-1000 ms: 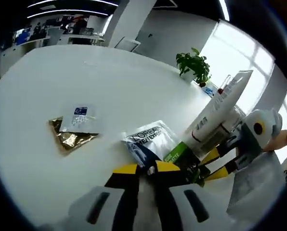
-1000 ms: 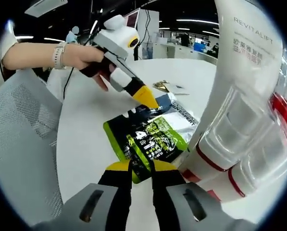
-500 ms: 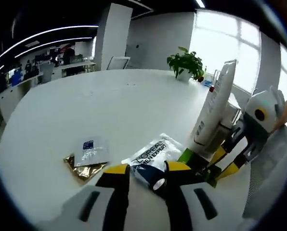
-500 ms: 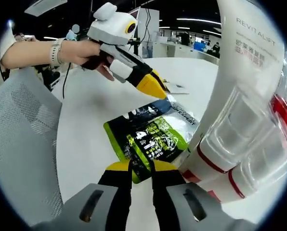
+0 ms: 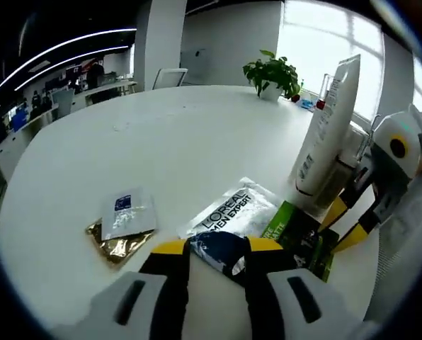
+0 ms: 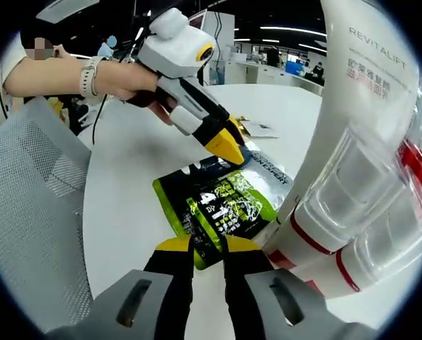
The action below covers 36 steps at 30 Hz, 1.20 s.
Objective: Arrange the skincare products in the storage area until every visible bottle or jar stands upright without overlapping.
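Observation:
A silver L'Oreal Men Expert sachet [image 5: 229, 212] lies flat on the white table, overlapping a green-and-black sachet [image 6: 218, 209] beside it. My left gripper [image 5: 217, 246] is open, and the silver sachet's dark blue end lies between its yellow jaws. From the right gripper view, the left gripper [image 6: 229, 145] points down at that end. My right gripper [image 6: 208, 249] is shut on the near corner of the green sachet. A tall white Revitalift tube [image 5: 326, 131] stands upright on its clear cap just right of the sachets, close beside the right gripper [image 5: 324, 244].
A gold sachet [image 5: 119, 244] under a small white one [image 5: 126, 212] lies left of the silver sachet. A clear bottle with a red band [image 6: 409, 191] stands behind the tube. A potted plant [image 5: 271, 71] sits at the far table edge. A grey mesh chair [image 6: 34, 212] is at the near edge.
The left gripper lifted off the silver sachet, then came back down to its dark end, with its jaws wider apart than a second ago. The right gripper stayed on the green sachet.

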### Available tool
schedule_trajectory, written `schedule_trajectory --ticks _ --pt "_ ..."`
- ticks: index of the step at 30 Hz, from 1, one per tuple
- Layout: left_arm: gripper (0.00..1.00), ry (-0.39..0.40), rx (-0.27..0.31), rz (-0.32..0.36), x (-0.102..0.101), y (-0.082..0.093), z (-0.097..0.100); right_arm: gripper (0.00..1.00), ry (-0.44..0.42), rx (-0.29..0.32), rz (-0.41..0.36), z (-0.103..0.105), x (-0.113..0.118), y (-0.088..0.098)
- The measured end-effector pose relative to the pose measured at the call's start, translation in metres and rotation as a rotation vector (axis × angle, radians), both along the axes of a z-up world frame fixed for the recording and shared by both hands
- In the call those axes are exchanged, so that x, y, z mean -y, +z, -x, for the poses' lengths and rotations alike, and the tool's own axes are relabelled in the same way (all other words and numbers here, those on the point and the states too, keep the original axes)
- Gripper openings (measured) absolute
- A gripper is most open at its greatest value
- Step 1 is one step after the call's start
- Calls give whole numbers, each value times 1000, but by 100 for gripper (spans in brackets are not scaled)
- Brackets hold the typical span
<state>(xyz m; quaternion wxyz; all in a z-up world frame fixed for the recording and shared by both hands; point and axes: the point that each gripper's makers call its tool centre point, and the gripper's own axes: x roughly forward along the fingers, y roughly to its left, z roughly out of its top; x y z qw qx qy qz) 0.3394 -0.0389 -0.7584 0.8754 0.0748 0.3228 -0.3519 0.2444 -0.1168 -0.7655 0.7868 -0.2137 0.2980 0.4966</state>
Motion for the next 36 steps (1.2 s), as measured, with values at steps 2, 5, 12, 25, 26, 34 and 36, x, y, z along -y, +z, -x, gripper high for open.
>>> schedule_trajectory --ticks 2,5,12,25,26,34,36 --pt "29 -12 3 -12 4 1 3 16 -2 -2 0 0 0 0" --pt "29 -24 19 -28 2 3 3 16 -1 -4 4 0 0 0" --pt "28 -23 41 -28 -1 8 2 16 -4 -11 20 0 0 -1" --pt "29 17 61 29 -8 40 15 19 14 3 18 12 -4 19" --pt "30 22 61 33 -9 42 17 19 15 7 11 13 -6 22" --pt "34 60 49 116 -5 68 40 21 8 23 -37 29 -7 49" --pt "36 58 51 124 -5 72 44 22 4 28 -40 33 -6 52"
